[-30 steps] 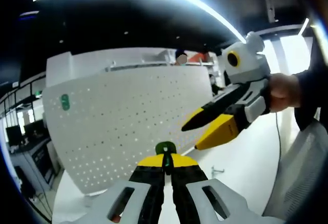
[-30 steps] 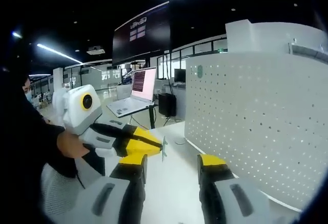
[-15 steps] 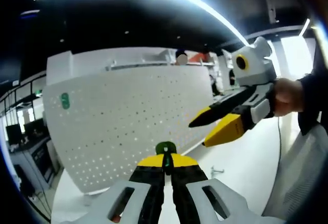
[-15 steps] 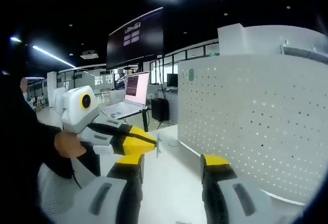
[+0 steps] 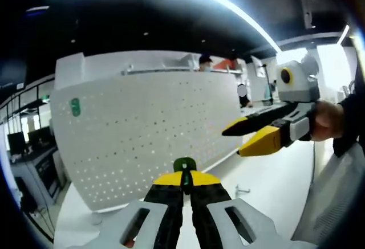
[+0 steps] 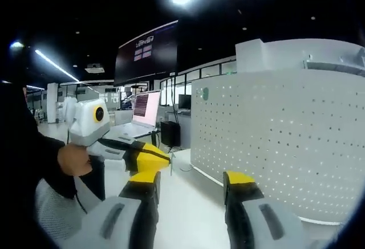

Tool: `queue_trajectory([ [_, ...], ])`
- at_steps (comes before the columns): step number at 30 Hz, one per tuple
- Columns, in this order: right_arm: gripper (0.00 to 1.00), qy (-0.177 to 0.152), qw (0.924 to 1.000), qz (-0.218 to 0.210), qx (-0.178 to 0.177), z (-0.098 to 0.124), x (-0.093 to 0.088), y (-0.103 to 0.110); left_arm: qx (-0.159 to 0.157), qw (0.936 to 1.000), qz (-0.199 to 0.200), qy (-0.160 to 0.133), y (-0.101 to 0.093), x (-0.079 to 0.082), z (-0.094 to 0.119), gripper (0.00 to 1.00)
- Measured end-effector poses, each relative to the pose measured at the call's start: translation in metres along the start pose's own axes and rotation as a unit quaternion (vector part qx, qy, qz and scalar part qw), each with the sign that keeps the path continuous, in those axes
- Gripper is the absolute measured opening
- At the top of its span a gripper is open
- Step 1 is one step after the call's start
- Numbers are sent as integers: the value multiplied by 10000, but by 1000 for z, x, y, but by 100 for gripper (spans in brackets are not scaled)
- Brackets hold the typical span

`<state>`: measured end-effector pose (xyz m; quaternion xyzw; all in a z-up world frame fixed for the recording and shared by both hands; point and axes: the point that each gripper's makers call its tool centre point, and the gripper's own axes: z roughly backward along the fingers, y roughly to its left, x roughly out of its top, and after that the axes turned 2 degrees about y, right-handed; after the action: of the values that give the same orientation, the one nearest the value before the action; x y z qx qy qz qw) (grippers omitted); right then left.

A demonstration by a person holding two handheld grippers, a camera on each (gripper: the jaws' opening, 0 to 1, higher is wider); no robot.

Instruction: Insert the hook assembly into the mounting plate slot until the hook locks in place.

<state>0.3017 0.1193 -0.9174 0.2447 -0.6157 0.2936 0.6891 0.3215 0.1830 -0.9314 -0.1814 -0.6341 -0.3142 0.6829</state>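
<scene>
The white perforated mounting plate (image 5: 142, 135) stands upright on the table, ahead of my left gripper (image 5: 184, 176). That gripper is shut on a small green hook assembly (image 5: 184, 164), which pokes up between its yellow tips. My right gripper (image 5: 238, 140) enters the left gripper view from the right, held by a hand, its jaws apart and empty. In the right gripper view my right gripper (image 6: 194, 182) is open at the bottom, and the mounting plate (image 6: 279, 146) rises on the right. The left gripper (image 6: 164, 159) comes in from the left with the thin hook (image 6: 170, 168) at its tip.
The plate stands on a white table (image 5: 268, 186), on which a small metal part (image 5: 242, 191) lies. A laptop (image 6: 142, 109) sits on a desk behind, under a large dark screen (image 6: 145, 52). A mesh chair back (image 5: 331, 203) is at the right.
In the left gripper view the right gripper has drawn away to the right and levelled out. In the right gripper view the left gripper has shrunk back to the left. The hook stays held.
</scene>
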Motion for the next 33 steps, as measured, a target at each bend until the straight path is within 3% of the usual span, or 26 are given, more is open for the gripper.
queue_trajectory([
  [9, 42, -52, 9999, -55, -71, 7, -9, -3, 60, 10000, 33, 47, 2, -2, 0, 3],
  [18, 45, -129, 9998, -98, -137, 9, -9, -11, 324, 9993, 133, 92, 19, 0, 0, 3],
  [33, 51, -176, 9994, 44, -299, 12, -6, -19, 747, 9970, -21, -219, 67, 46, -14, 3],
])
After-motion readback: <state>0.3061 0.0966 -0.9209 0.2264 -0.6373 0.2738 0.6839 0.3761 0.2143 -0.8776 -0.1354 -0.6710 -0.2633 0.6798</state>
